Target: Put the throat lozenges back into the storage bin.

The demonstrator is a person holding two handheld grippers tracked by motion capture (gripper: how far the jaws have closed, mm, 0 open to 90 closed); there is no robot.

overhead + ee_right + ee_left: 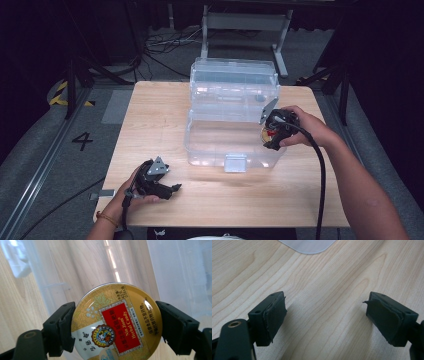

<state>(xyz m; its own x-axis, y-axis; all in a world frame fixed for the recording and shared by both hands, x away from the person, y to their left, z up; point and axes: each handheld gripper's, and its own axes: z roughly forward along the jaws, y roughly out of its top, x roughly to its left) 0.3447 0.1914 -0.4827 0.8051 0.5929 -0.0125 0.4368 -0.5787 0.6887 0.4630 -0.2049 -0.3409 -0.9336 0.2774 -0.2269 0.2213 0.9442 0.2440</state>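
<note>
A round gold candy tin (116, 322) with a red label sits clamped between the jaws of my right gripper (116, 326). In the high view that gripper (270, 136) hangs over the right end of a clear plastic box (200, 142), and the tin (265, 135) shows as a small gold and red patch. The box's lid (232, 80) stands open at the back. My left gripper (172, 190) rests low near the table's front left. In the left gripper view its jaws (325, 320) stand wide apart over bare wood, with nothing between them.
The light wooden table (150, 115) carries the box at its middle; a white latch (235, 162) hangs on the box's front wall. A corner of the box base (308, 246) shows in the left gripper view. Dark floor, cables and a metal stand lie beyond the table.
</note>
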